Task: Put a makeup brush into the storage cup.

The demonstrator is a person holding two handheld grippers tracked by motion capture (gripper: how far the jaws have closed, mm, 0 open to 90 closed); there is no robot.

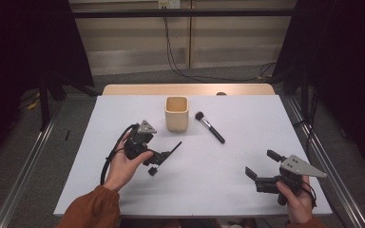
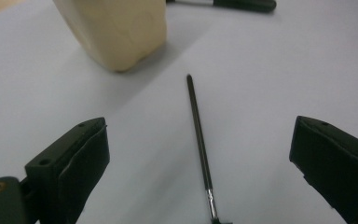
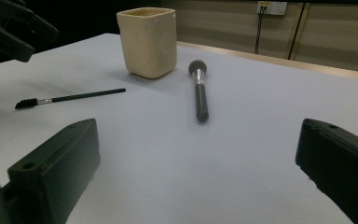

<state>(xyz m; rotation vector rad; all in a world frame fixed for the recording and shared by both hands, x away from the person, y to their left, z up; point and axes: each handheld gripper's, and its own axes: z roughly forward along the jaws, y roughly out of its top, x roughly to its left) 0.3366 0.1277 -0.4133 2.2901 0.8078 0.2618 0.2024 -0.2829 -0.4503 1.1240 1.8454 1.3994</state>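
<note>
Thin black brush, small dark bristle tip, flat on table

The right claw is seen with its jaws spread wide over the white table. Ahead, a cream cup stands upright, a thick brush just beside it and a thin brush lying apart

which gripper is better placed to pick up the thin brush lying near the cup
Left. The left gripper hangs right over the thin brush, jaws open to either side of its handle. The right gripper, also open, sits far off near the table's right edge.
</note>
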